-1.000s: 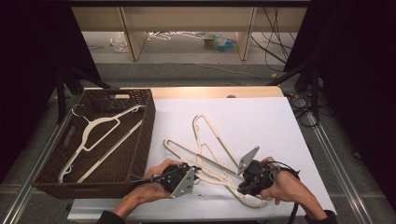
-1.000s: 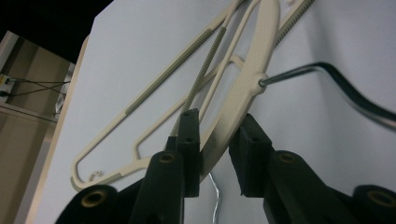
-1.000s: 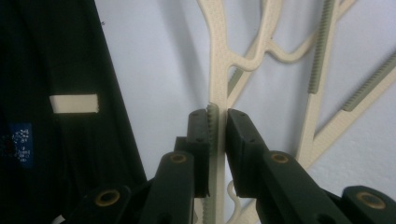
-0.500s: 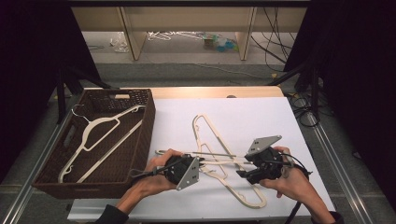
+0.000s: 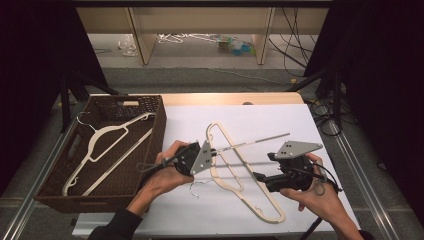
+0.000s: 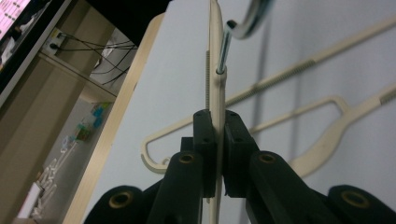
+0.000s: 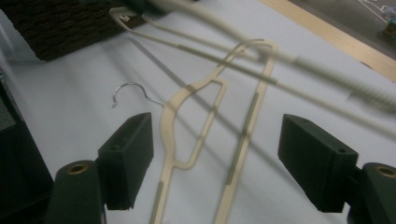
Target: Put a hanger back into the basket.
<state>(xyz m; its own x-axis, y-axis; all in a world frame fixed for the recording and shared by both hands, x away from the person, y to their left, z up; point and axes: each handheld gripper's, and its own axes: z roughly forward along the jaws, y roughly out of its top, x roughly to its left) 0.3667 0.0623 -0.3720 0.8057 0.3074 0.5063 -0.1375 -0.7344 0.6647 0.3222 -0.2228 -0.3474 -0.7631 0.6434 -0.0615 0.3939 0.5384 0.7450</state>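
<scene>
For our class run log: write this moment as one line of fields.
left gripper: shut on lifted hanger | right gripper: open, over table hanger | basket: holds one hanger

Hanger [image 5: 250,142] now raised by left tool [image 5: 214,152]

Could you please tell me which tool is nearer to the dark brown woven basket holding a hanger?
The left. The left tool sits just beside the dark brown woven basket's right wall, clamped on a lifted cream plastic hanger. The right tool is farther right, open above the white tabletop.
</scene>
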